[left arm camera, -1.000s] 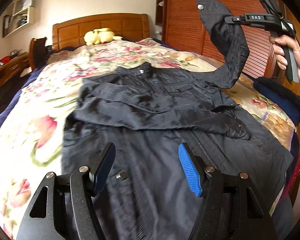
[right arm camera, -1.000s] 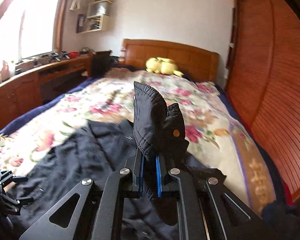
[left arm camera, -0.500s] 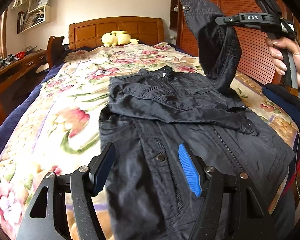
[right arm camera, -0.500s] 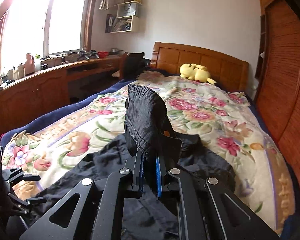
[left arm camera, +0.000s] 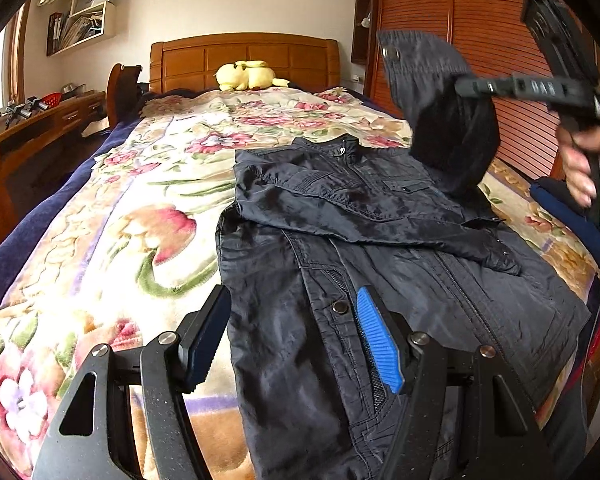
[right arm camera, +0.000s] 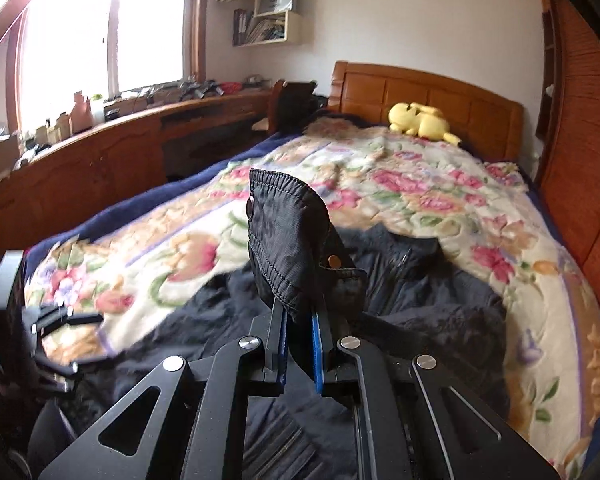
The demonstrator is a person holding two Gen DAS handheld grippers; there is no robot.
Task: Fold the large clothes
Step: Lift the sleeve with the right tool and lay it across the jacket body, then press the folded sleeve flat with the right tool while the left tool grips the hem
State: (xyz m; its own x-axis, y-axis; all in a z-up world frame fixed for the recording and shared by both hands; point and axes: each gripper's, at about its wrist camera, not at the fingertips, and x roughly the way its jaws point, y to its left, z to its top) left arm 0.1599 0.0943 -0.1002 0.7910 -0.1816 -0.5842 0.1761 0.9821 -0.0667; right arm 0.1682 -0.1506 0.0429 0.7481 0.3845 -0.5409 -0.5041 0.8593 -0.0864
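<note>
A dark navy jacket lies front up on the flowered blanket, one sleeve folded across its chest. My left gripper is open and empty, low over the jacket's lower left edge. My right gripper is shut on the cuff of the other sleeve and holds it up in the air above the jacket's right side. In the left wrist view the raised sleeve hangs from the right gripper at the upper right. The jacket also shows in the right wrist view.
A yellow plush toy sits by the wooden headboard. A wooden desk with clutter runs along the window side. A slatted wooden wardrobe stands close on the right. A dark blue folded item lies at the bed's right edge.
My right gripper has carried the sleeve cuff leftward over the jacket. My left gripper has shifted left towards the jacket's left edge, still open.
</note>
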